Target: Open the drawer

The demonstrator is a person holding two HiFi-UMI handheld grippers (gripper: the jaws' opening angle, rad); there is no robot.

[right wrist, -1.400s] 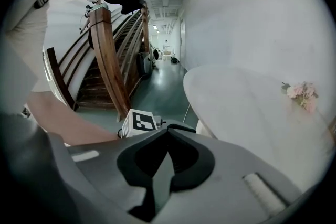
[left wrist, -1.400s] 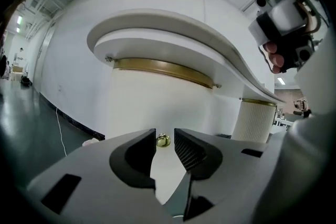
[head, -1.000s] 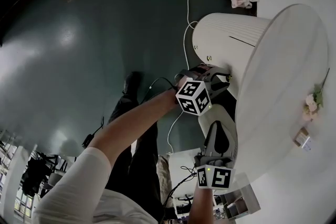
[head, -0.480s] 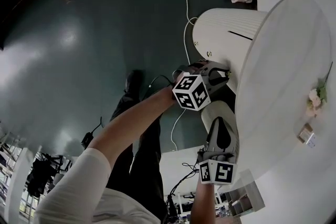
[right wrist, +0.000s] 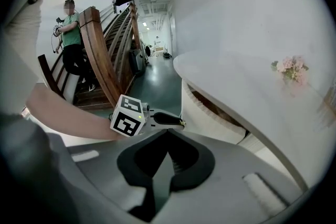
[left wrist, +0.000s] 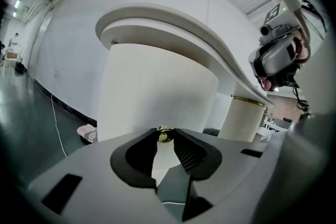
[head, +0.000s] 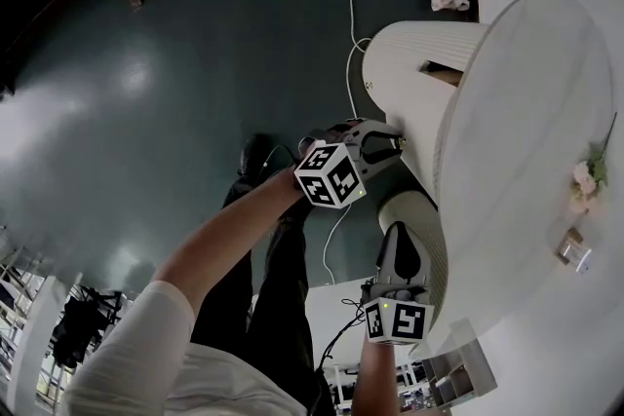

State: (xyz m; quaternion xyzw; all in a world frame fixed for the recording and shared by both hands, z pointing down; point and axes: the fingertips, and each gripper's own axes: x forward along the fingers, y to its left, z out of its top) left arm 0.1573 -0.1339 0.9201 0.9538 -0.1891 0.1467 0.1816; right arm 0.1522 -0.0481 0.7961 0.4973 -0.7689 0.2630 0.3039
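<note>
As the left hand-held gripper point(left wrist: 165, 135), its jaws just closed on the small brass knob point(left wrist: 164, 134), draws back from the fluted cabinet point(head: 390, 54), a dark seam point(head: 444, 71) widens on the drawer point(head: 414, 107) straight ahead of it (a hairline a moment ago). Opening has thus begun. Right hand-held gripper point(right wrist: 168, 134): clenched on nothing, idle behind the left one, beside the worktop point(head: 526, 132).
</note>
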